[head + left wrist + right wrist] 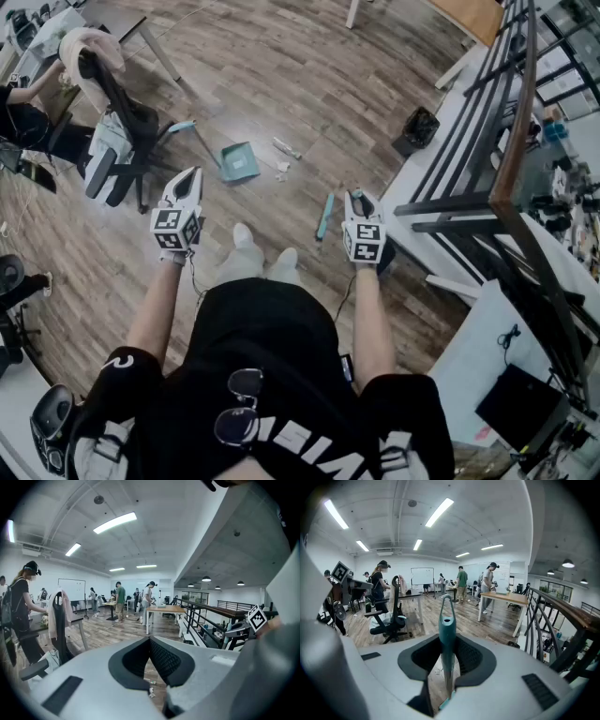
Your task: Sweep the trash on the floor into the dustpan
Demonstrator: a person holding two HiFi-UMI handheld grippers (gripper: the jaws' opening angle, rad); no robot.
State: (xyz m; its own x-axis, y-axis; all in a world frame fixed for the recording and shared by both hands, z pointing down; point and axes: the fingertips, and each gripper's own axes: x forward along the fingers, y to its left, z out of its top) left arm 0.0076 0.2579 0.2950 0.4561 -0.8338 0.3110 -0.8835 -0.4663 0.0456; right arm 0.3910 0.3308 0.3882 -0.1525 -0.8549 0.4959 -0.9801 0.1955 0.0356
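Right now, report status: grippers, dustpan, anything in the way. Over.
Left gripper shut, empty. Right gripper shut on teal broom handle. Dustpan on floor ahead, trash loose beside it. Office chair stands left of dustpan.

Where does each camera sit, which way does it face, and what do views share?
Head view: on the head, looking steeply down at the floor, dustpan and trash; torso, forearms, left gripper and right gripper show.
Left gripper view: on the left gripper, facing across the office; shut, empty jaws show.
Right gripper view: on the right gripper, facing likewise; jaws shut on the brush.
Both gripper views share the wooden table.
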